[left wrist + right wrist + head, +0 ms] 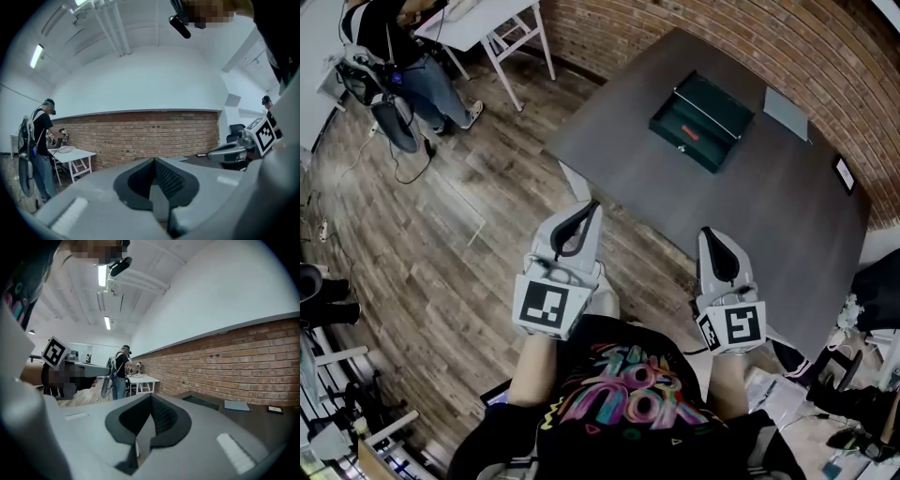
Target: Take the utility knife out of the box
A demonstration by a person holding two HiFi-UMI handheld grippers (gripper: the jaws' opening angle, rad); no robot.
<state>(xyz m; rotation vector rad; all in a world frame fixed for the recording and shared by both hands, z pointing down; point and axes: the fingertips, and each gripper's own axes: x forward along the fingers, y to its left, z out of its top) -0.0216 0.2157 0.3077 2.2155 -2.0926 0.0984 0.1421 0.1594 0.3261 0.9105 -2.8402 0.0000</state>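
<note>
Still the approach, I'd say. The left gripper (592, 205) and right gripper (707, 232) are both pinched closed on nothing. The knife (688, 134) lies in the open box (727, 105), well ahead of both. Next they should reach forward and open one gripper's jaws over it.

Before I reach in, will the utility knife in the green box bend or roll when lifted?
Probably stiff: the utility knife looks like a short straight bar. It lies flat on the floor of the box, so rolling seems unlikely.
</note>
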